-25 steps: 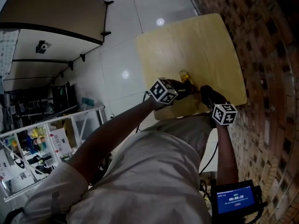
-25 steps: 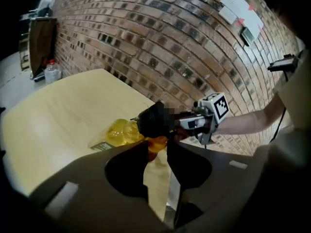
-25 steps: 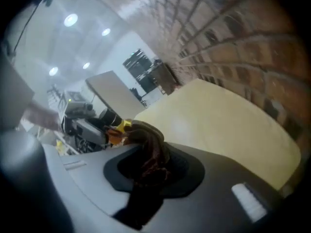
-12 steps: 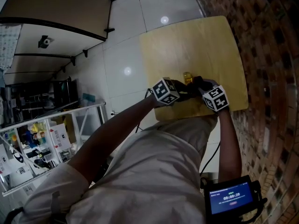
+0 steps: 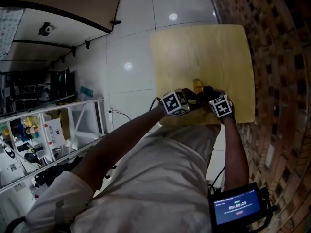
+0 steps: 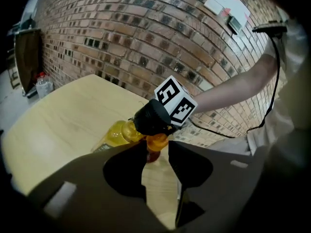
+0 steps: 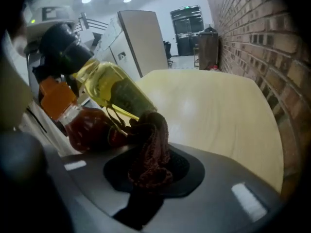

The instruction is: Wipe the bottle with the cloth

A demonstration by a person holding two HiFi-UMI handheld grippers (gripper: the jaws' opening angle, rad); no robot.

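A bottle of yellow liquid (image 5: 198, 86) with an orange cap (image 6: 157, 141) hangs tilted over the near end of the wooden table (image 5: 204, 47). Its neck sits between the jaws of my left gripper (image 6: 158, 155), which grips it; those jaws have just been opening a little. My right gripper (image 7: 146, 171) is shut on a dark red knitted cloth (image 7: 151, 142), and its cube (image 6: 175, 101) sits right over the bottle's shoulder. The cloth's top touches the bottle (image 7: 116, 91) near the neck. In the head view both grippers meet at the bottle.
A brick wall (image 5: 282, 57) runs along the table's right side. White tiled floor (image 5: 131, 38) lies to the left, with cluttered shelves (image 5: 34, 135) beyond. A small screen device (image 5: 236, 208) hangs at the person's waist. The table's far half (image 7: 218, 110) is bare wood.
My right gripper has swung left and down to the bottle, rolling as it went, and now sits against the left gripper. The left gripper has barely moved.
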